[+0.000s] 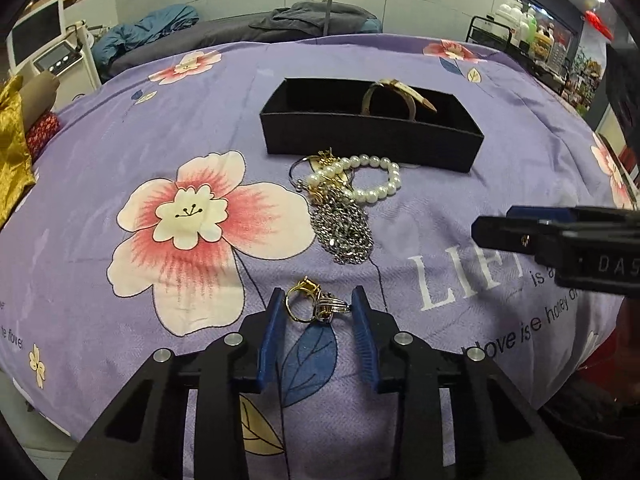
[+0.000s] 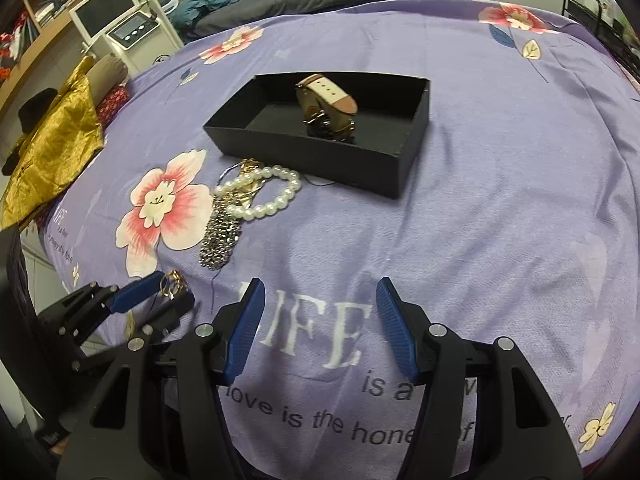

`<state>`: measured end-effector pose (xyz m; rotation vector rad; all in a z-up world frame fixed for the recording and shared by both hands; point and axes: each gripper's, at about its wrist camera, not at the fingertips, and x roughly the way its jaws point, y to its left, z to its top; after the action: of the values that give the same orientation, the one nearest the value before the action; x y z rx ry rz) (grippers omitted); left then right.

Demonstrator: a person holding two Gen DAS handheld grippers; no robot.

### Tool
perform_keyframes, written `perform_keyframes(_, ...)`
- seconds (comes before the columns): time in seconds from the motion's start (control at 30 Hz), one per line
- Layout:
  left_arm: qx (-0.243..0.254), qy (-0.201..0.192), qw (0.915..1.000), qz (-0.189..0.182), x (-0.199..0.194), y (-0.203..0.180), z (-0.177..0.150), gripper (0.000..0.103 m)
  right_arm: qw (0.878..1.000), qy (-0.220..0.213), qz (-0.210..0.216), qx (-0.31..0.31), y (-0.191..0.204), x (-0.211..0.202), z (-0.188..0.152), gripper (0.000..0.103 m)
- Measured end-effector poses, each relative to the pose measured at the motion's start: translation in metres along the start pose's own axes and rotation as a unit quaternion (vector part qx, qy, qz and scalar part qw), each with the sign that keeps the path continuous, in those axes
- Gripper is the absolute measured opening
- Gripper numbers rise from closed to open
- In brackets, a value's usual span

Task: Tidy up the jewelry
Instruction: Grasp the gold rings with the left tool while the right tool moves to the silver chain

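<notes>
Two rings, one gold [image 1: 299, 303] and one silver [image 1: 335, 306], lie together on the purple floral sheet [image 1: 460, 160]. My left gripper [image 1: 316, 300] is shut on them, a blue pad touching each side; the right wrist view shows the same grip [image 2: 170, 282]. Beyond them sit a silver chain [image 1: 344, 228], a pearl bracelet [image 1: 384, 188] and a tangled gold piece [image 1: 325, 159]. A black open box [image 1: 372, 140] behind holds a watch [image 1: 394, 96] with a pale strap. My right gripper [image 2: 320, 292] hangs open over the printed word "LIFE" with nothing between its fingers.
Gold fabric [image 2: 52, 140] lies at the sheet's left edge. A white machine with a screen [image 2: 116, 12] stands beyond it. Dark clothes [image 1: 320, 12] are heaped at the back. A rack of bottles [image 1: 532, 36] is far right.
</notes>
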<state>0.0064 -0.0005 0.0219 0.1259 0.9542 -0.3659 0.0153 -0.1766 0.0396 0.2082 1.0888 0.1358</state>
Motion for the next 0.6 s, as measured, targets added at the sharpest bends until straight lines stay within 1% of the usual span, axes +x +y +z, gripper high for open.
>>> perform_keyframes(0.17, -0.016, -0.003, 0.9998, 0.014, -0.001, 0.016, 0.004, 0.025, 1.0, -0.001, 0.011, -0.027, 0.017, 0.005, 0.003, 0.058)
perform_keyframes(0.27, -0.026, -0.001, 0.9995, 0.016, 0.002, 0.024, 0.004, 0.023, 0.998, -0.001, 0.014, -0.059, 0.033, 0.011, 0.008, 0.058)
perform_keyframes(0.43, -0.036, -0.003, 0.9991, 0.02, 0.003, 0.035, 0.003, 0.023, 0.994, 0.015, 0.024, -0.106, 0.06, 0.029, 0.016, 0.058)
perform_keyframes(0.5, -0.04, -0.002, 0.999, 0.018, 0.003, 0.039, 0.002, 0.026, 0.991, 0.024, 0.027, -0.126, 0.07, 0.038, 0.017, 0.058)
perform_keyframes(0.6, -0.046, -0.003, 0.9988, 0.014, 0.003, 0.044, 0.0, 0.026, 0.989, 0.039, 0.011, -0.141, 0.079, 0.058, 0.018, 0.058)
